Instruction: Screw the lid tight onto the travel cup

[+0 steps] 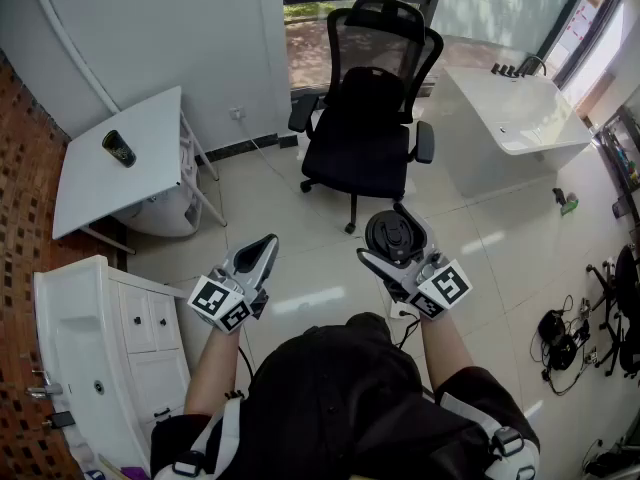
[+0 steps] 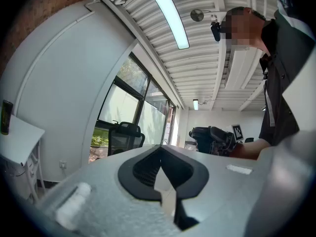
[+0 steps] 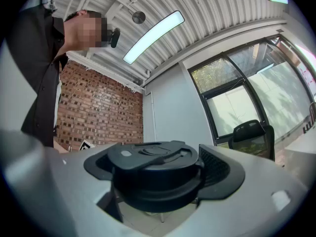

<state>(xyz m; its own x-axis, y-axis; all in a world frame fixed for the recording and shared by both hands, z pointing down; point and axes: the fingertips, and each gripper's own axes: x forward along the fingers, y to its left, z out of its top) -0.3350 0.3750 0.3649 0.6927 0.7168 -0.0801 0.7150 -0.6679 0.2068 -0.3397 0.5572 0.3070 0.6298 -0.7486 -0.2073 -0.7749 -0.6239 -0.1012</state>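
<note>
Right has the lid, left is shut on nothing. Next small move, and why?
Probably swing the left gripper toward the dark cup-like object on the white table. The right gripper grips the lid, the left's jaws are together on nothing, and that object, apparently the cup, stands well away from both.

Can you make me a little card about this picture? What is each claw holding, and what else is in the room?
left gripper: jaws shut, nothing in them
right gripper: jaws wide, clamped on the lid
lid: black, round, held flat between the two jaws
cup: can't pick one out for sure
office chair: black, on the tiled floor ahead of the person
white table: to the left, by the wall
dark thing: lies on the white table, too small to tell what it is
</note>
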